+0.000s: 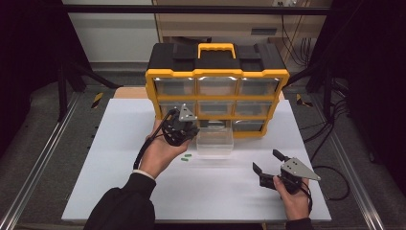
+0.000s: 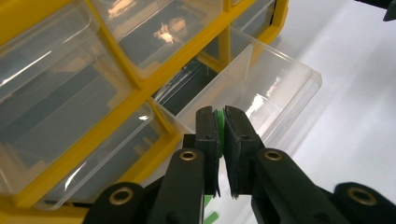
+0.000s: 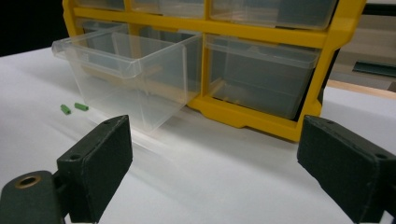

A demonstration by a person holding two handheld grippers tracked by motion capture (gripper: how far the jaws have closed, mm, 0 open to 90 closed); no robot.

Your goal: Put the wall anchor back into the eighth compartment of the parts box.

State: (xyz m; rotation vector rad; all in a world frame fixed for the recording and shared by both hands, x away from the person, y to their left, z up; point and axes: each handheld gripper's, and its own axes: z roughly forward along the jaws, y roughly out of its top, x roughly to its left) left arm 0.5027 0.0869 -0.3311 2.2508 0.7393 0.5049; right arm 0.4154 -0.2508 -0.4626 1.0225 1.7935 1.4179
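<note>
From above, the left gripper hangs over the left rim of a clear drawer pulled out of the yellow parts organiser, whose fingers I cannot make out from here. Two green plugs lie on the white worktop just left of the drawer. The right gripper sits low at the near right, well apart, its fingers spread wide with nothing between them.

In the left gripper view, the fingers are pressed together on a small green plug, poised above the open drawer.

In the right gripper view, the fingers stand wide apart, with the drawer beyond.
</note>
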